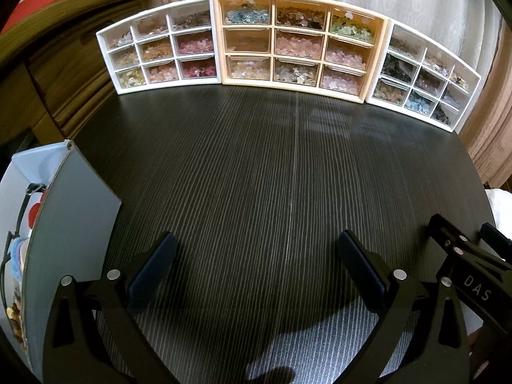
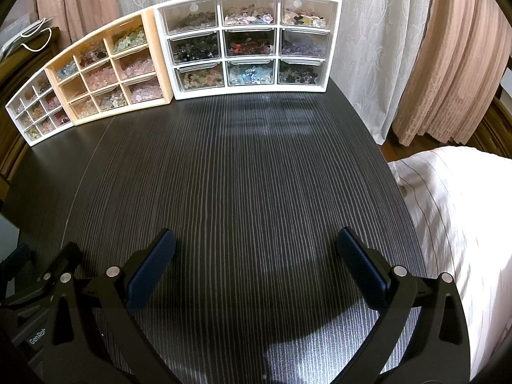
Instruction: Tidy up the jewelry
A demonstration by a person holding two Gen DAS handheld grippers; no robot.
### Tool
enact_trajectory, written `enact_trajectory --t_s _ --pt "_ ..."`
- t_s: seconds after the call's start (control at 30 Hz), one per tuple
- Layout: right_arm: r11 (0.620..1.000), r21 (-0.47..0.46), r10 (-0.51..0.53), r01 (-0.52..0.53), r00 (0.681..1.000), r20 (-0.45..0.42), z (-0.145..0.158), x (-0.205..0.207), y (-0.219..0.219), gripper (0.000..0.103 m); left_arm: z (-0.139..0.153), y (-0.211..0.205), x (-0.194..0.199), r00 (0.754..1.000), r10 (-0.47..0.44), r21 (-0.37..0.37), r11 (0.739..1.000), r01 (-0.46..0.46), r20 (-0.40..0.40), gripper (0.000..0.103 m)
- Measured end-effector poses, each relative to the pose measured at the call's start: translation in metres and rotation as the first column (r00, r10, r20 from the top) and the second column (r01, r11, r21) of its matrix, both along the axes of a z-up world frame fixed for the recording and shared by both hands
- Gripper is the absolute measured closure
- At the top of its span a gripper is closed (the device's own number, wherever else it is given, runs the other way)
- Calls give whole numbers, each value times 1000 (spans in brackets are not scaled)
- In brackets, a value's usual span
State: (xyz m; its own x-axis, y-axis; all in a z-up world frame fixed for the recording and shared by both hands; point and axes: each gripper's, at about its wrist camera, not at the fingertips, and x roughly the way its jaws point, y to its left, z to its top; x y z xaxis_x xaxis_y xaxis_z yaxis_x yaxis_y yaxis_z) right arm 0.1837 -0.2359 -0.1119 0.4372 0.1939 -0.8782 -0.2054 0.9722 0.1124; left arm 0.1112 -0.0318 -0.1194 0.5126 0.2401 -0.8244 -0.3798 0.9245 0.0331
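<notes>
Jaws wide; bead-filled clear drawers.

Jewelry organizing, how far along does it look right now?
Done: the three drawer cabinets, white, beige and white, stand in a row with beads sorted by colour. In hand: nothing; the left gripper and right gripper are open and hold nothing. Left: the grey box of loose pieces looks untouched.

two matte-black handheld grippers: the left gripper and right gripper each carry curved arms, dark navy fingers and round silver screws; white lettering "das" sits lower right in the left view, "genro" lower left in the right view.
</notes>
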Motion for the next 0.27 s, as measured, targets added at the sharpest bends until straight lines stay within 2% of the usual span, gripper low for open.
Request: enact_trajectory --t_s 0.27 --pt "1000 0 0 0 1000 0 0 0 0 6 -1 2 -1 1000 0 0 1000 0 0 3"
